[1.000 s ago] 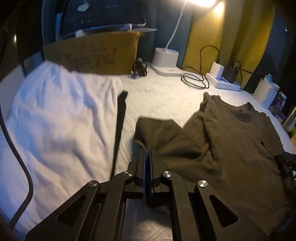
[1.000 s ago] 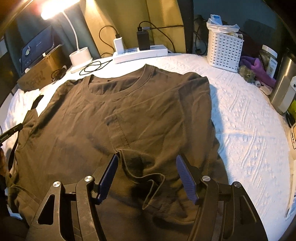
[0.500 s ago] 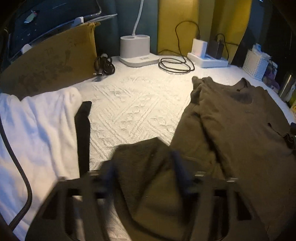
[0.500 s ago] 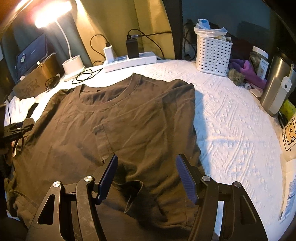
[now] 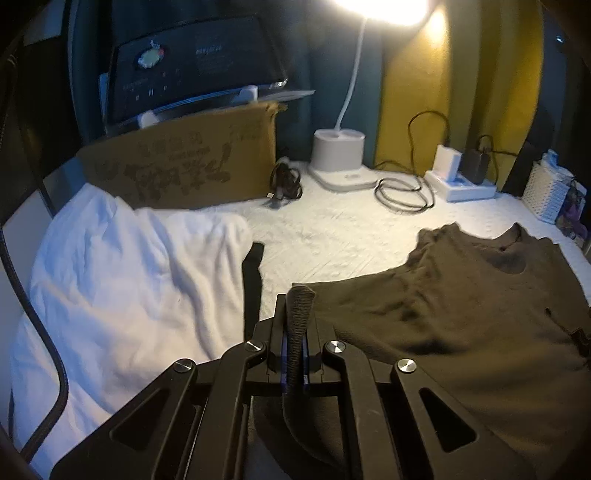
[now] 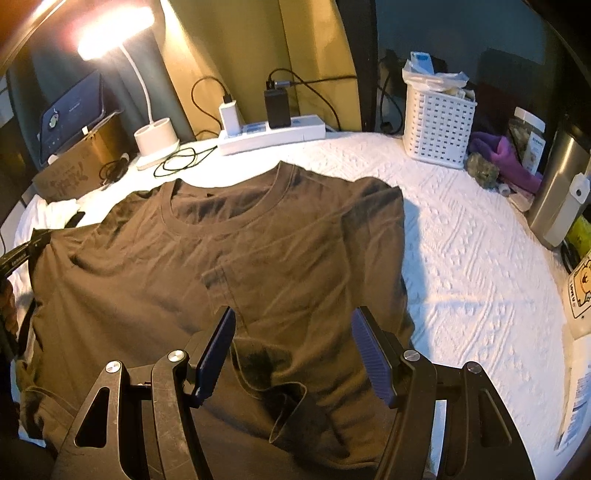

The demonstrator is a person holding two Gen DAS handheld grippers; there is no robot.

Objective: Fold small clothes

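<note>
White quilted bed (image 6: 461,258) under a lit lamp (image 6: 114,27). Left claw (image 5: 293,332), open moments earlier, has just closed, pinching the brown cotton T-shirt (image 6: 258,258); right claw (image 6: 293,347) gapes empty above it.

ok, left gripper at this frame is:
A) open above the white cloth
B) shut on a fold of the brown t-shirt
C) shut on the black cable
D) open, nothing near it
B: the left gripper has its pads pinched on a raised fold of the brown t-shirt.
</note>
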